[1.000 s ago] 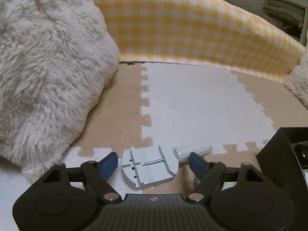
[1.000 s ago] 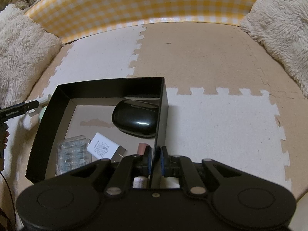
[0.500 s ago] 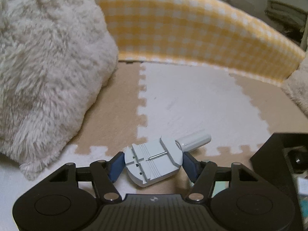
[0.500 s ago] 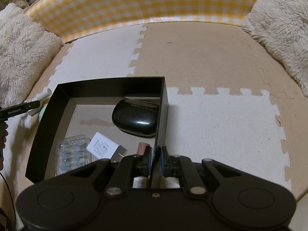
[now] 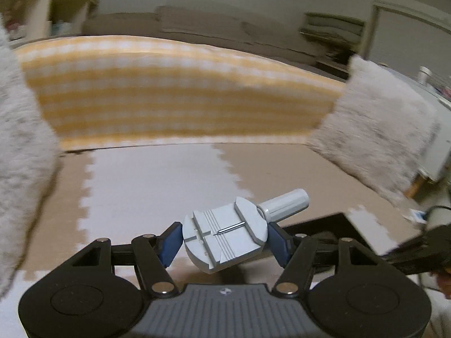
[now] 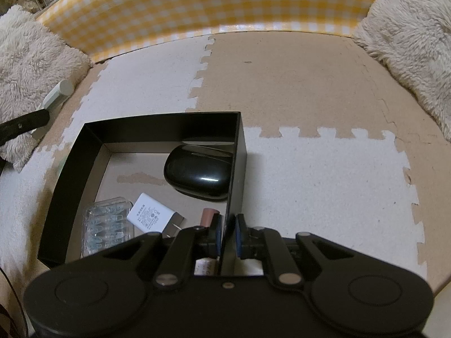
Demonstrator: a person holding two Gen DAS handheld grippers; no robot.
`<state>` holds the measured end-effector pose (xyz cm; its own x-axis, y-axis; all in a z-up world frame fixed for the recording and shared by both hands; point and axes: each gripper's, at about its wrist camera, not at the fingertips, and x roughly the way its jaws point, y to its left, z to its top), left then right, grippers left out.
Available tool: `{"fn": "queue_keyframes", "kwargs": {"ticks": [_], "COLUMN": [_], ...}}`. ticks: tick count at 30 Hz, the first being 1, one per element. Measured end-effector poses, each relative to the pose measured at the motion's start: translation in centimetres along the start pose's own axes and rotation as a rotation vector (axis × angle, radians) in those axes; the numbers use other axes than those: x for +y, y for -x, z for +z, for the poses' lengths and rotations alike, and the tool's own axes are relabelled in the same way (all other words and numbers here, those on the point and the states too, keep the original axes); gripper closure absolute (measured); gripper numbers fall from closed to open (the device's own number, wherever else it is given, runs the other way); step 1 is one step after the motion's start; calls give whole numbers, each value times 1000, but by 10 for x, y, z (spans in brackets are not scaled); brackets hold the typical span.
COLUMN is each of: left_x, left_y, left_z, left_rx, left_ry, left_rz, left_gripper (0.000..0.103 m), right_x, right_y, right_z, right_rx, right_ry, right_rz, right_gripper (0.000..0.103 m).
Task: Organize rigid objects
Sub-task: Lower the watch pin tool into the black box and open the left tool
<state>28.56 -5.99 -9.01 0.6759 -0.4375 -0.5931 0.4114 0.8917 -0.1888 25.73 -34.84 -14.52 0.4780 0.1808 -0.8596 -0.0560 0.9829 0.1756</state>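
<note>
1. The left gripper (image 5: 224,240) has its blue fingers (image 5: 170,243) pressed on both flanks of the pale grey watch-link tool (image 5: 225,238), gripping it. A second ago the pads stood wide of the tool as it lay on the mat; now they clamp it and it hangs clear of the floor, its round handle pointing up and to the right.
2. The right gripper (image 6: 227,232) is pinched tight on the right-hand wall of the black box (image 6: 238,152), one pad inside and one outside. Its grip and place match the earlier frames.
3. The left wrist view now looks more level than before: the yellow checked bumper (image 5: 180,93) fills the middle and room furniture shows above it, blurred.
4. The puzzle mat (image 6: 324,90) lies open across the middle and right of the pen. It is edged by the bumper at the back and by the fluffy cushions (image 6: 414,36) at both sides.
5. The box stands open-topped on the mat with its far and left walls free. In the right wrist view the tool's handle sits beyond the box's left wall.
6. Inside the box lie a glossy black case (image 6: 197,174), a clear plastic case (image 6: 105,225), a white charger (image 6: 152,217) and a brown tube (image 6: 208,216), with bare floor at the back left.
7. The left gripper tilts gently downward; the right one points steeply down onto the box wall.
</note>
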Motion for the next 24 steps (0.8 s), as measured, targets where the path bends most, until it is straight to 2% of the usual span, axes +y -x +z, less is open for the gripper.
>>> {"fn": "queue_keyframes", "kwargs": {"ticks": [6,11,15,16,17,18,24], "left_x": [-34,-47,-49,-49,-48,-48,-49], "left_y": [-12,-22,-29,-29,-31,-32,-33], "left_z": [-6,-19,-24,-26,-27,-29,-32], "left_rx": [38,81,61,46,49,57,124], "left_ry": [-46,-89,-104,-106,-106,-106,-106], "left_rz": [-42,-23,-11,-6,0,7,-1], "left_gripper": [38,38,37,34,25,22,21], "right_x": [0,0,0,0,0,-1,0], "right_y": [0,0,0,-1,-1,-1,-1], "right_z": [0,0,0,0,-1,-1,-1], "right_rx": [0,0,1,1,1,1,2], "right_ry": [0,1,4,5,5,4,6], "right_rz": [0,-1,-3,-4,-3,-3,-4], "right_gripper": [93,93,93,93,93,93,93]}}
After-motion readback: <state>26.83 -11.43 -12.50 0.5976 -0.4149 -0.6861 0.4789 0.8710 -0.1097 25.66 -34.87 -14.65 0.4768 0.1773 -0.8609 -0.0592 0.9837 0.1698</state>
